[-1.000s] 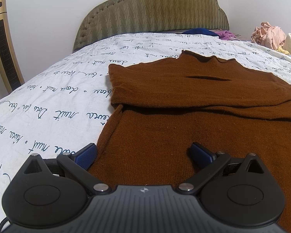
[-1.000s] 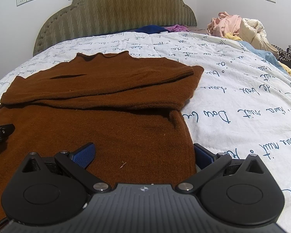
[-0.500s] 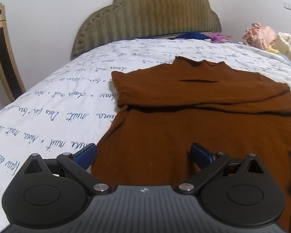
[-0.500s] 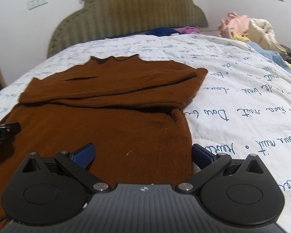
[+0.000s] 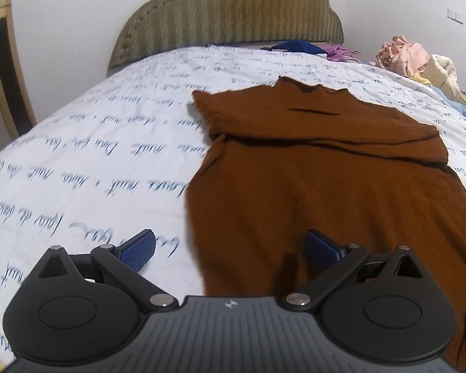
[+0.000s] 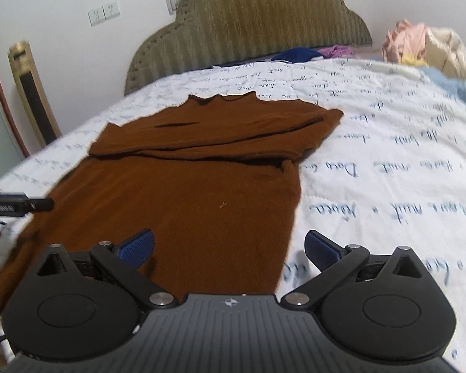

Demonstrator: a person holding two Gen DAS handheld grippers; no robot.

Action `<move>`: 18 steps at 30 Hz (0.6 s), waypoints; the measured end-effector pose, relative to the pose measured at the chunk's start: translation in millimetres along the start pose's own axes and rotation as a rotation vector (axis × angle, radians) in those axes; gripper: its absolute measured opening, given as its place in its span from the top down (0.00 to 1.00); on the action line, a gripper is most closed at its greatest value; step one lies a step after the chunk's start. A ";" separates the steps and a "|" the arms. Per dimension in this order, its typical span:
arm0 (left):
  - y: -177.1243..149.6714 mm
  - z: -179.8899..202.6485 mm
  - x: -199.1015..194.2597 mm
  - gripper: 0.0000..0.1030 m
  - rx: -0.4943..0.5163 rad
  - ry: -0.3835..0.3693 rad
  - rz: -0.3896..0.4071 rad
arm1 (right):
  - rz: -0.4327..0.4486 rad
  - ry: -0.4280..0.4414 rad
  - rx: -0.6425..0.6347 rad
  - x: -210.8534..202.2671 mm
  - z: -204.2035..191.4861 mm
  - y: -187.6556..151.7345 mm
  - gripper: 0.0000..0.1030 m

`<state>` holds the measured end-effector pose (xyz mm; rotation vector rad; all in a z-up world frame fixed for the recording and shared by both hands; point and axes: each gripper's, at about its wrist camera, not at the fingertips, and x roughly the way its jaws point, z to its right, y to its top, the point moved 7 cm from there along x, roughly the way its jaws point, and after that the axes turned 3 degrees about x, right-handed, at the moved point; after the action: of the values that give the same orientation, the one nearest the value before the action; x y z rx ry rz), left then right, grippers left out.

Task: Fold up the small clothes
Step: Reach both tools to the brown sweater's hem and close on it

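Sweater (image 5: 320, 192), brown knit, lies flat on the bed (image 5: 87, 161), collar toward the headboard (image 5: 230, 15), both sleeves folded across the chest as a band below the collar. Lower body still one unfolded layer running toward the cameras.

Change over the last second: both wrist views pull back from the cloth. More of the printed sheet shows at either side now, and the sweater's side edges have come into the gap between each pair of jaws. Read: sleeve fold is done, hands are retreating toward the hem for the next fold, probably hem up to collar.

Left gripper (image 5: 230, 247): jaws wide apart, nothing pinched; left pad over sheet, right pad over knit, sweater's left edge between them. Tilted down at the bed, apparently above the cloth; contact not certain.

Right gripper (image 6: 230, 247): jaws have just been closing slightly yet stand wide, gripping nothing; left pad over knit, right pad over sheet, the sweater's right edge between. Same downward tilt. Left gripper's tip shows at the left border of this view.

Clothes pile (image 5: 416, 62) sits far right, well apart
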<state>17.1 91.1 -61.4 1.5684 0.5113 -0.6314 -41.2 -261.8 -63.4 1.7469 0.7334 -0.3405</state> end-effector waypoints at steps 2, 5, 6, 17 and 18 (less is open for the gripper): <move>-6.2 -7.6 -3.8 0.00 -0.016 -0.015 -0.013 | -0.003 0.017 0.045 -10.8 10.3 -3.6 0.09; -15.2 -17.7 -9.8 0.00 -0.044 -0.054 -0.040 | -0.004 0.020 0.098 -24.6 25.0 -10.5 0.10; -18.0 -20.6 -11.7 0.00 -0.053 -0.077 -0.050 | -0.002 0.012 0.110 -28.1 29.4 -12.7 0.12; -39.3 -10.2 -21.0 0.00 -0.057 -0.307 -0.152 | -0.056 0.043 0.181 -46.4 43.5 -38.9 0.35; -41.5 -8.3 -22.2 0.00 -0.043 -0.312 -0.155 | -0.064 0.055 0.185 -46.7 41.2 -41.1 0.35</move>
<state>-26.0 104.3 -77.3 1.3654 0.4102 -0.9592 -96.9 -308.4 -80.4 1.9164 0.8197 -0.4161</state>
